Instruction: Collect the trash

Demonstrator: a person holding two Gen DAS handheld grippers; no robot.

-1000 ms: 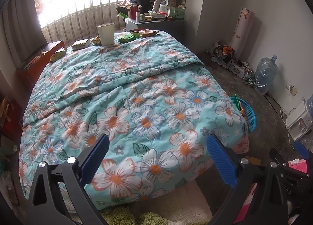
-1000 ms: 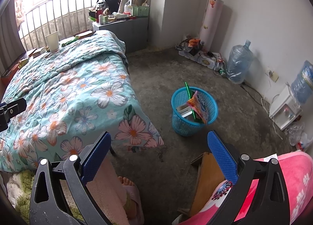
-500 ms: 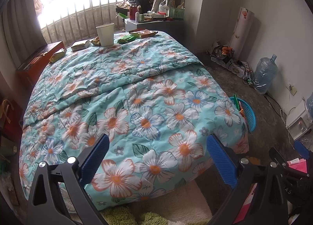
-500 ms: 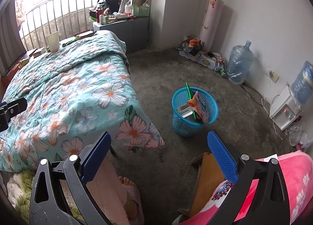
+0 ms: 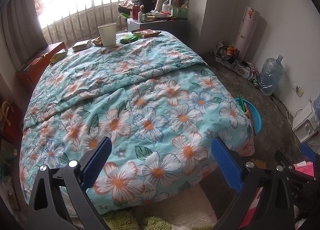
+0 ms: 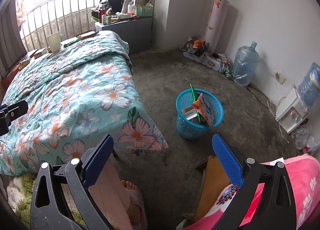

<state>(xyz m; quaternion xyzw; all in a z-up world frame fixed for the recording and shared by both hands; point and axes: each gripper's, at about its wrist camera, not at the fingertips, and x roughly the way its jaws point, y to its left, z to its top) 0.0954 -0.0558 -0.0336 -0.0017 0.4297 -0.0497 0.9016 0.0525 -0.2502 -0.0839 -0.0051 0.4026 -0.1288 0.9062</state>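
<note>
Both the left hand-held gripper [image 5: 160, 162] and right hand-held gripper [image 6: 163, 160] are held open and empty, snack wrappers [image 5: 147, 33] lying far ahead across the floral-quilted bed [image 5: 140, 98]; a long, level reach is advised.

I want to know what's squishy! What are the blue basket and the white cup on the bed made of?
The blue basket looks like plastic: its wall is an open, see-through mesh. The white cup looks like paper with a matte finish and thin rim, though it could be thin plastic.
</note>
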